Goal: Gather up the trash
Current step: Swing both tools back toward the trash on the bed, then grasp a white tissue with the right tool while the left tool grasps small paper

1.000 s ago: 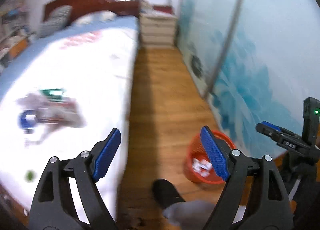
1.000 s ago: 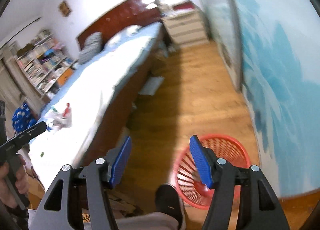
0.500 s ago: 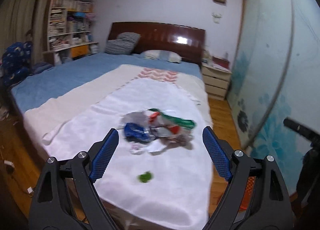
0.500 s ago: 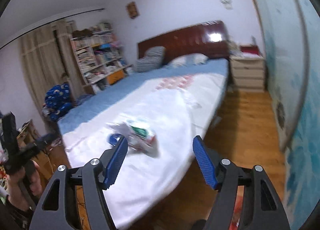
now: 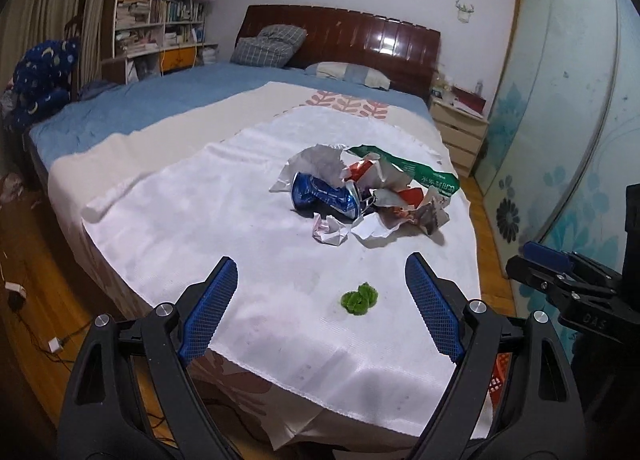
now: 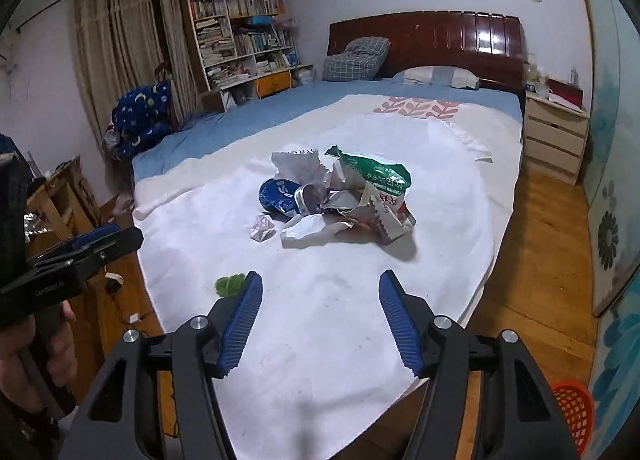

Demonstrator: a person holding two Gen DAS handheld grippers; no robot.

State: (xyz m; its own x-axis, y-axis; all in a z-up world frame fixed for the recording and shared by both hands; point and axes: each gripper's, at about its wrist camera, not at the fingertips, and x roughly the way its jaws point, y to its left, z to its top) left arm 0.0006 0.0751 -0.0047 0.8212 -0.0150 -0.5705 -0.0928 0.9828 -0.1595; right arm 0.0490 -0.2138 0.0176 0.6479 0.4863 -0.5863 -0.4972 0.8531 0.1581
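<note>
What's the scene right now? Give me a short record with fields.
surface: white sheet on the bed
pile: blue can, green wrapper, crumpled paper, torn wrappers
stray: green scrap, apart from the pile, nearest the left tongs
bin: red basket on the floor, right of the bed
left tongs: open, empty
right tongs: closing, nothing between them

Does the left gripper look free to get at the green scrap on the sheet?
Probably yes: the left gripper is open and empty, and the green scrap lies alone on the white sheet, nearer than the trash pile.
</note>
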